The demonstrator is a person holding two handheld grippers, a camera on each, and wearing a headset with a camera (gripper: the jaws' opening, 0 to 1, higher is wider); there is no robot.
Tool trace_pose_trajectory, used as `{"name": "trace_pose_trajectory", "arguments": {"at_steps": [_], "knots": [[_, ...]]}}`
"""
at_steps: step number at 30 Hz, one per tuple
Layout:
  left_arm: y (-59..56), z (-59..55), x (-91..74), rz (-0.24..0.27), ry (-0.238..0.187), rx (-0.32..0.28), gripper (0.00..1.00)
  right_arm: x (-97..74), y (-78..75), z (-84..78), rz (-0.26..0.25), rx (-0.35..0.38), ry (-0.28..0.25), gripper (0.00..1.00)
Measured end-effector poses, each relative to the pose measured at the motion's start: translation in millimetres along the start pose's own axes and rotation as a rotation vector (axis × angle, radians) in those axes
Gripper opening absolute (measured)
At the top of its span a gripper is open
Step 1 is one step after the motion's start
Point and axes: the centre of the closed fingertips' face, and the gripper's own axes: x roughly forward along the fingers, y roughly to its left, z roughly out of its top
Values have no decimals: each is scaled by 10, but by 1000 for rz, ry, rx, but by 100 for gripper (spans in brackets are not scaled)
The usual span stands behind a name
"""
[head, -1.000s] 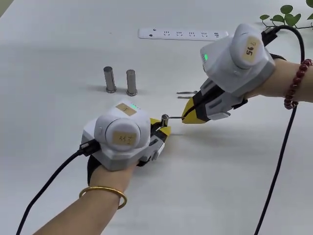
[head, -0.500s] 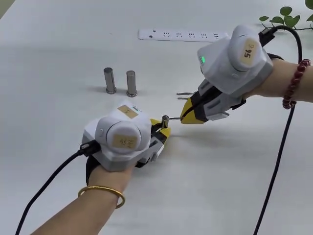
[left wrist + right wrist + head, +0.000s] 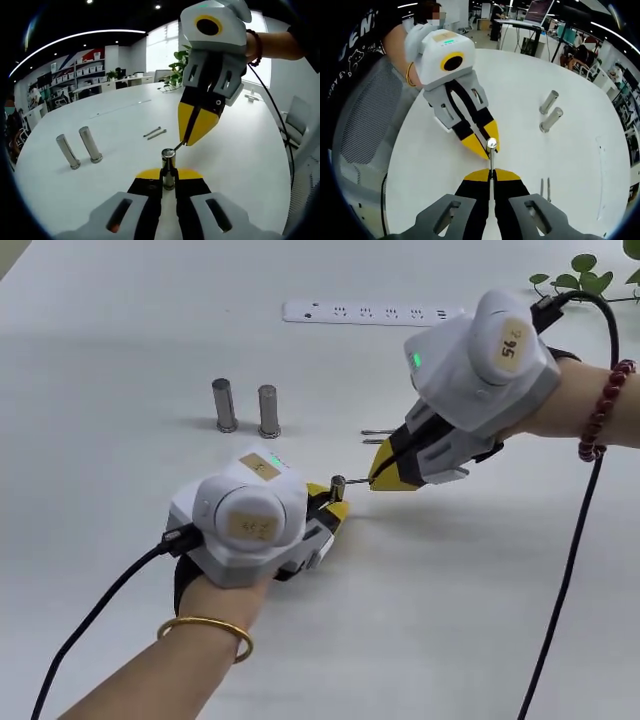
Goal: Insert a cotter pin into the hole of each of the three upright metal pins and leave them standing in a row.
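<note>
My left gripper [image 3: 330,502] is shut on an upright metal pin [image 3: 168,161], whose top shows between the yellow tips [image 3: 337,483]. My right gripper [image 3: 378,478] is shut on a thin cotter pin [image 3: 491,161]; its free end touches the top of that metal pin [image 3: 491,143], coming from the right in the head view. Two more metal pins [image 3: 224,404] [image 3: 268,410] stand side by side at the back left. Two loose cotter pins [image 3: 380,434] lie on the table behind my right gripper, also seen as cotter pins [image 3: 154,132] in the left gripper view.
A white power strip [image 3: 372,311] lies along the far side of the white table [image 3: 450,600]. A green plant [image 3: 588,272] sits at the back right. Black cables [image 3: 570,570] trail from both grippers toward the near edge.
My right gripper has crept a little to the left, bringing the cotter pin's end up to the held metal pin. The left gripper has barely moved.
</note>
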Motion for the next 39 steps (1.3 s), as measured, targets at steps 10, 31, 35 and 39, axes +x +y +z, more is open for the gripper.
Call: {"name": "trace_pose_trajectory", "arguments": {"at_steps": [10, 31, 35, 39], "knots": [[-7, 0, 0, -19, 0, 20, 5, -6, 13, 7, -6, 3, -15, 0], [-18, 9, 1, -83, -6, 55, 5, -40, 26, -68, -26, 48, -86, 0], [-21, 10, 1, -87, -5, 62, 5, -18, 17, -85, -26, 65, -103, 0], [-17, 8, 4, -88, -4, 62, 5, -19, 19, -55, -25, 70, -126, 0]]}}
